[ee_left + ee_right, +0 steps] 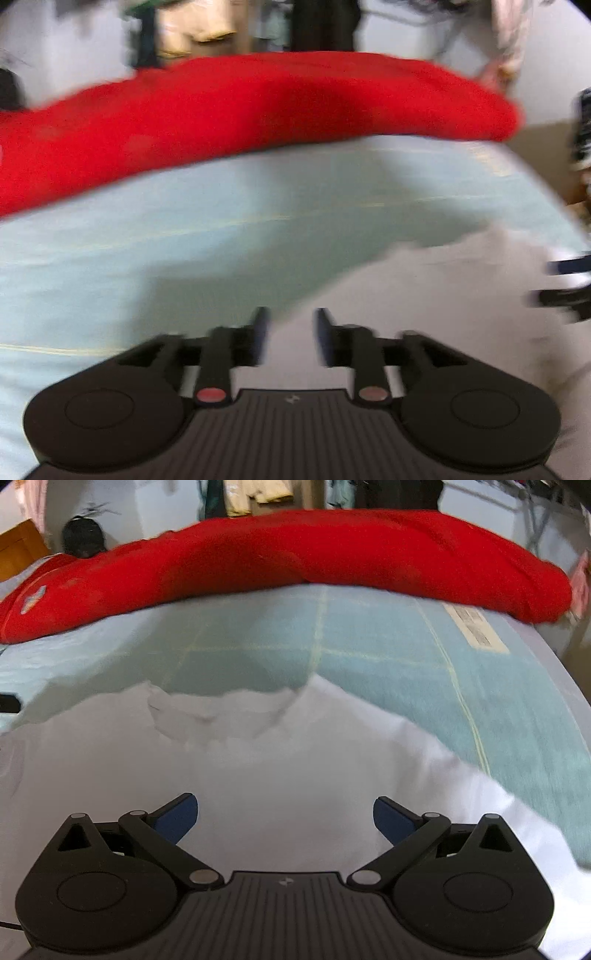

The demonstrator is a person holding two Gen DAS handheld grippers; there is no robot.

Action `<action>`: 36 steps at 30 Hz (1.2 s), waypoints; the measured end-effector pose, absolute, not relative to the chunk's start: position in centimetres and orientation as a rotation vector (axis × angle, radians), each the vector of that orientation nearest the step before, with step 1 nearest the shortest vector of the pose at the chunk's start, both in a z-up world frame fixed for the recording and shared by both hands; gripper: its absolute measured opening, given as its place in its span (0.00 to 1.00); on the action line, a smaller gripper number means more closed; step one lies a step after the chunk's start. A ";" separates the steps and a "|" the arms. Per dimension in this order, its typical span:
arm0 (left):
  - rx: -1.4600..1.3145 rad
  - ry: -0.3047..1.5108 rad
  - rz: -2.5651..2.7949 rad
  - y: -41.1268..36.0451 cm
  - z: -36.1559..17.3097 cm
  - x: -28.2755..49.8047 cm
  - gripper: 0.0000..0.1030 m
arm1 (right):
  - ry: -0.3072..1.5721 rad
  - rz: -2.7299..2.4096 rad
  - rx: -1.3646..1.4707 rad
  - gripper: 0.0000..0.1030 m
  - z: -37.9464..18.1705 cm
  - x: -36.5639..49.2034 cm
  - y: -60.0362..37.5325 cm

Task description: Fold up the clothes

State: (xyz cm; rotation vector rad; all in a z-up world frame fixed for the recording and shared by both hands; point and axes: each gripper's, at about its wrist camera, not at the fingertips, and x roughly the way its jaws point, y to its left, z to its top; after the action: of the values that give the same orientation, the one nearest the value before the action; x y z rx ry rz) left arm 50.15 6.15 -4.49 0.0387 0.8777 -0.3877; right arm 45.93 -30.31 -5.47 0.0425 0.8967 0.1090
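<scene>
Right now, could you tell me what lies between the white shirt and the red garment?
Only bare green mat, seen best in the right wrist view, separates the white shirt from the red garment.

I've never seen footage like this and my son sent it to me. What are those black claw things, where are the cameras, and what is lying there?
Each picture comes from a camera mounted on a handheld gripper, looking forward along its two fingers; a person carries one in each hand. The left gripper and the right gripper are both open and hold nothing. Below them a white garment lies on a pale green mat. Further back lies a red garment. The left view is blurred.
</scene>
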 end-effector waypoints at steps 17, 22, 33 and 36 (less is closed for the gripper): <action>-0.019 0.908 -0.464 0.7 -8.6 56.1 0.38 | 0.872 0.165 -0.033 1.00 -7.8 55.2 -31.0; -0.011 0.880 -0.604 -0.2 -7.1 53.2 0.48 | 0.857 0.192 -0.035 1.00 -4.4 50.3 -31.2; 0.019 0.864 -0.592 -3.9 -9.5 58.4 0.50 | 0.956 0.118 0.066 1.00 -7.3 45.6 -31.3; 0.019 0.868 -0.591 -3.0 -8.0 56.9 0.48 | 0.937 0.108 0.065 1.00 -6.9 45.6 -31.4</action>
State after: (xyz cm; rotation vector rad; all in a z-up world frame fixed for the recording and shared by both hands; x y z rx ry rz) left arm 56.93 -2.96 -7.97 0.0194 0.8681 -0.5912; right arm 45.62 -31.37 -6.94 0.0649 0.9374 0.1079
